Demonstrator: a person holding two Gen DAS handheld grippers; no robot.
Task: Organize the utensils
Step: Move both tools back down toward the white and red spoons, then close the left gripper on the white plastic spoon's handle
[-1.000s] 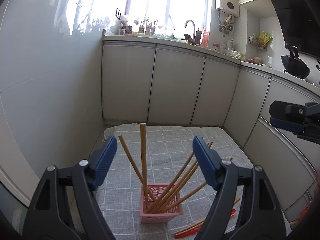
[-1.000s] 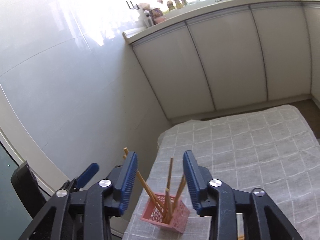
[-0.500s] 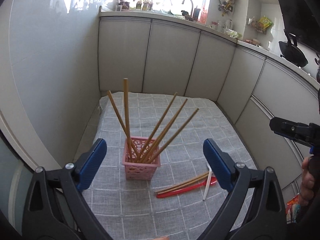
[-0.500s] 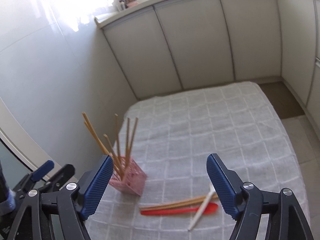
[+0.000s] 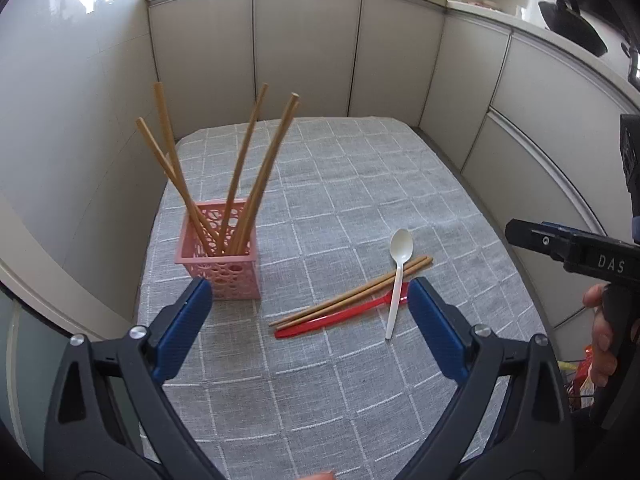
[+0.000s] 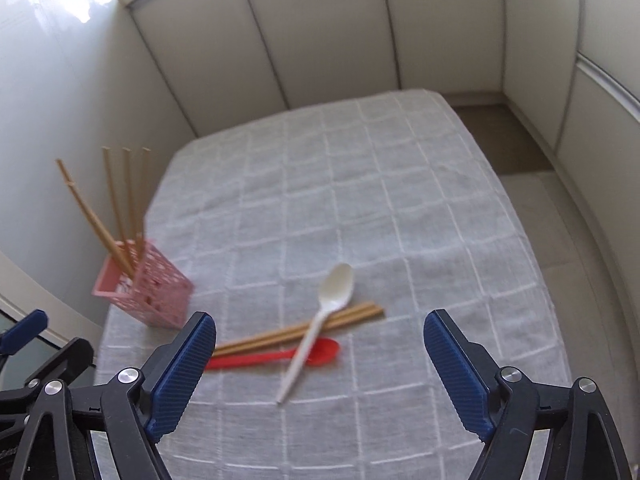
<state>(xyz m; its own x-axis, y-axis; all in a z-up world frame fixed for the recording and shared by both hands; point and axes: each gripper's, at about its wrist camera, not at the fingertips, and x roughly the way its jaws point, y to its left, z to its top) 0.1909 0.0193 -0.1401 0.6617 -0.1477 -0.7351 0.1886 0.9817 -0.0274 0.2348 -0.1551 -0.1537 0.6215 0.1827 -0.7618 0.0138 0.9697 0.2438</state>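
Both grippers have drawn back and tipped downward over the last second. A second ago the left gripper sat low behind the pink basket, with the standing chopsticks rising between its jaws; now the basket lies ahead of the left jaw tip, almost touching it in the view, and the whole checked grey cloth covering the bench shows. Its jaws are spread wide and hold nothing.

The right gripper shows the same change. Earlier its jaws were narrower and framed the basket; half a second ago they had already widened, and now they stand fully spread and empty, with the pink basket off beyond the left jaw and the standing chopsticks leaning out of it.

Loose utensils have come into clearer sight between the jaws of each gripper: a white spoon lying across a pair of wooden chopsticks and a red spoon. In the left view the white spoon crosses the wooden chopsticks just ahead of the right jaw tip, with the red spoon alongside them. The right gripper's black body also appears at that view's right edge.
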